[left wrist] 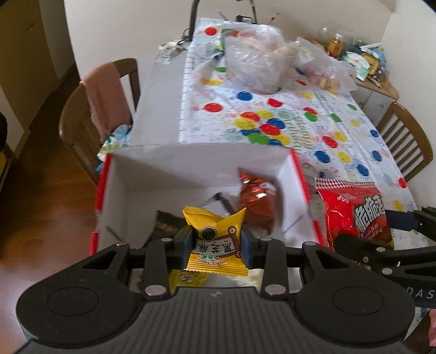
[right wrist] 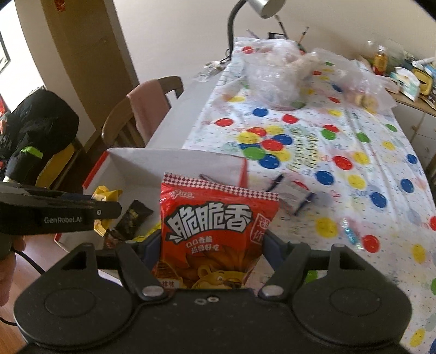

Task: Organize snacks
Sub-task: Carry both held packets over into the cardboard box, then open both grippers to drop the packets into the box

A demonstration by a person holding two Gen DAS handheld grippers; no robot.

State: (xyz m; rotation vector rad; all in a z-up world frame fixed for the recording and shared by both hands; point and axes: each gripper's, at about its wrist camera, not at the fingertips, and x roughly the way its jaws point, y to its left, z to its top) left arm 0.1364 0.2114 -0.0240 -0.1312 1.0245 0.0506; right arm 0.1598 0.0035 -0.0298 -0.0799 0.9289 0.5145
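Note:
My left gripper (left wrist: 216,242) is shut on a small yellow snack packet (left wrist: 215,245), held above the open white box with red edges (left wrist: 152,168). Inside the box lie a red foil packet (left wrist: 256,198), a dark packet (left wrist: 163,226) and more yellow wrappers. My right gripper (right wrist: 207,245) is shut on a red snack bag with white lettering (right wrist: 215,231), just right of the box (right wrist: 174,163). That red bag (left wrist: 354,212) and the right gripper (left wrist: 406,217) show at the right of the left wrist view. The left gripper (right wrist: 106,209) shows at the left of the right wrist view.
A table under a cloth with coloured dots (right wrist: 340,152) carries clear plastic bags of food (right wrist: 275,73) at the far end, a small blue-and-white packet (right wrist: 297,196) and a wrapped candy (right wrist: 350,234). Wooden chairs (left wrist: 92,109) flank the table; a lamp (right wrist: 261,8) stands behind.

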